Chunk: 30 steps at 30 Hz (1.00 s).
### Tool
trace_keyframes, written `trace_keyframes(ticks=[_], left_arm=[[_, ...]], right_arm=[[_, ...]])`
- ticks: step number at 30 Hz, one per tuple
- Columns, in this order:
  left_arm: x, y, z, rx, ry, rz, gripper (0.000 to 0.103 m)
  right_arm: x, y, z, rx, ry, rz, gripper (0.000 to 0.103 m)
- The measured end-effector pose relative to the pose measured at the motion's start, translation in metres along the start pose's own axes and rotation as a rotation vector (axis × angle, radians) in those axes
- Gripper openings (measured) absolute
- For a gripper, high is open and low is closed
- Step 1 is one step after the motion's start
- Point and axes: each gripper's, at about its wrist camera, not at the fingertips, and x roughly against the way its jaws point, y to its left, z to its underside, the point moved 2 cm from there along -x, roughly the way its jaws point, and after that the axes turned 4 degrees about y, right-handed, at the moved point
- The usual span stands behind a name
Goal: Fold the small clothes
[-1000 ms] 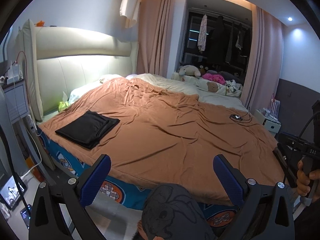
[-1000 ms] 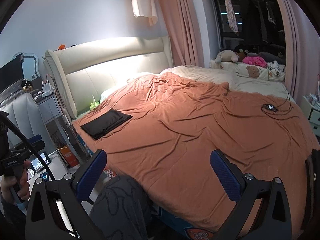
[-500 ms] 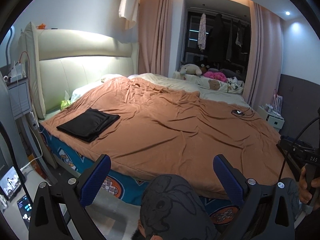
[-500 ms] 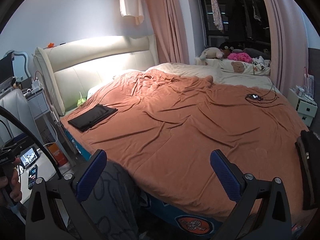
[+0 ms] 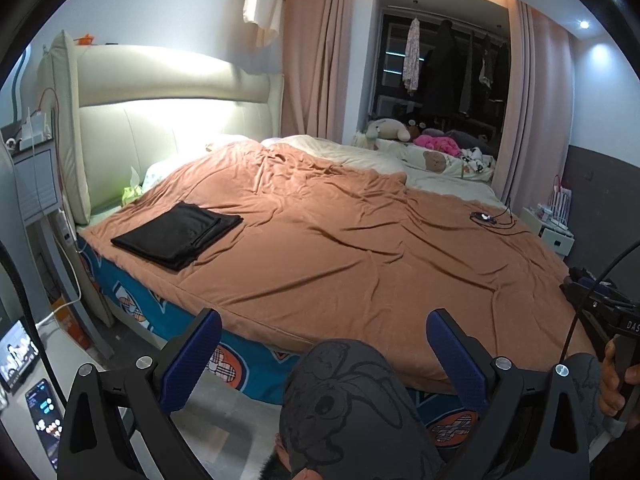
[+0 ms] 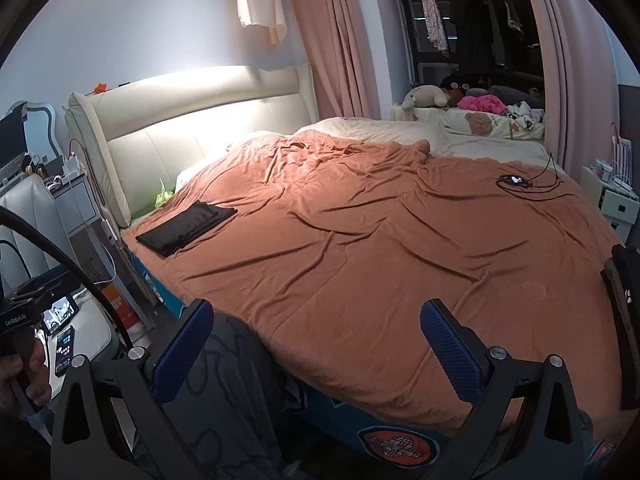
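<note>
A black garment [image 5: 178,236] lies folded flat on the brown blanket [image 5: 360,256] at the bed's near left corner, by the headboard; the right wrist view shows the black garment [image 6: 186,228] too. My left gripper [image 5: 323,322] is open and empty, held off the bed's front edge above a knee in grey patterned trousers [image 5: 344,400]. My right gripper [image 6: 316,314] is likewise open and empty at that edge. Both are far from the garment. A dark item [image 6: 624,304] lies at the bed's right edge, cut off by the frame.
A small device with black cables [image 5: 486,217] lies on the blanket's far right. Plush toys [image 6: 476,102] sit beyond the bed. A nightstand [image 5: 36,184] stands left of the headboard. A phone [image 6: 64,344] and a small screen [image 5: 18,354] are low on the left.
Both grippers have drawn back a little from the bed and stayed open. The folded black garment has not moved.
</note>
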Motion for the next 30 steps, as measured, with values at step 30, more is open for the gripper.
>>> trace_keyframes(ticks=[30], left_arm=[[0.0047,0.0036,0.0011,0.003,-0.022,-0.008,0.103]], right_arm=[[-0.0061,-0.0074,-0.0024,0.001,0.016,-0.011,0.103]])
